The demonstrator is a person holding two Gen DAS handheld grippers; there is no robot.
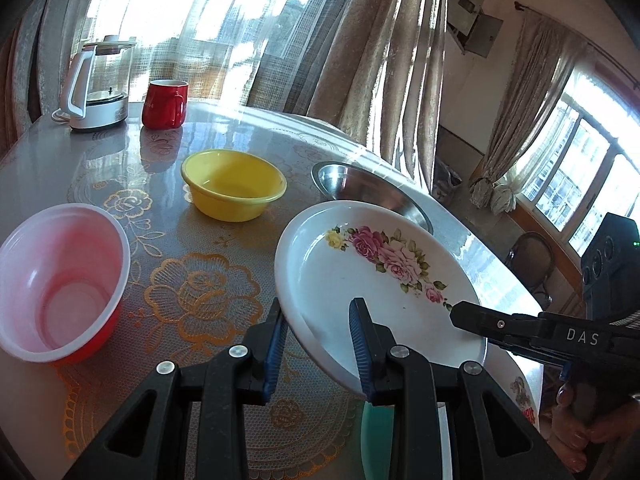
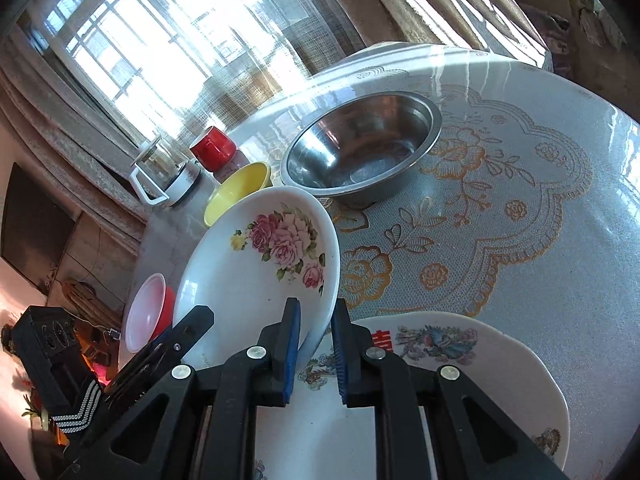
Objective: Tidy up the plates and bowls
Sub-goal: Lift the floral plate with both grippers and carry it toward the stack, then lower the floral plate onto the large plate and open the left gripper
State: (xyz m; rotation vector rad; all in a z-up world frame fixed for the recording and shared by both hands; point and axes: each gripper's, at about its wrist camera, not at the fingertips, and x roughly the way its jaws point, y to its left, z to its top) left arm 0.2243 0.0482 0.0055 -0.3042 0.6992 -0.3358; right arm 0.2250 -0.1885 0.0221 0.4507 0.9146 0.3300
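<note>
Over the table's (image 1: 168,280) near edge, both grippers, left (image 1: 318,350) and right (image 2: 316,344), are grasping the flower plate (image 1: 360,264), tilted. Sunlight is shining through curtains (image 1: 380,60) onto the lace cloth (image 2: 500,220).

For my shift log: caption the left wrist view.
Both grippers lift the rose plate above the table.

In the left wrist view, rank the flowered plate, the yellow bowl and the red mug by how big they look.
1. flowered plate, largest, though it is nearest the camera
2. yellow bowl
3. red mug, smallest, and farthest away
</note>
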